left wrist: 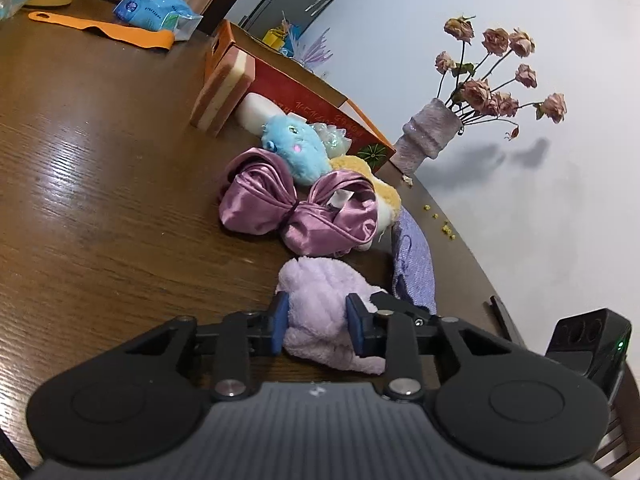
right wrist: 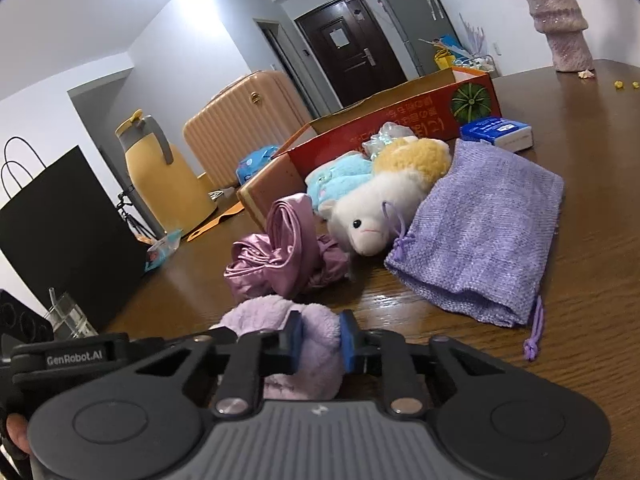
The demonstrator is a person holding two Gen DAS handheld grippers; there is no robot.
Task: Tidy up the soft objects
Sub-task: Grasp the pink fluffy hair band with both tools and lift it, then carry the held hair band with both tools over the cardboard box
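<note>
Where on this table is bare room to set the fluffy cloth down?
Bare wood lies left of the satin bow, reaching back to the orange strip. A smaller gap lies before the knit pouch. Crowded: the toys between bow, pouch and red box.

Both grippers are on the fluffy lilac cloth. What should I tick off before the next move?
1. Left gripper pads pressing the lilac cloth: ok.
2. Right gripper shut on the same cloth: ok.
3. Cloth separate from the satin bow: ok.
4. Knit pouch lying apart from the cloth: ok.
5. Room inside the red box: cannot tell.
</note>
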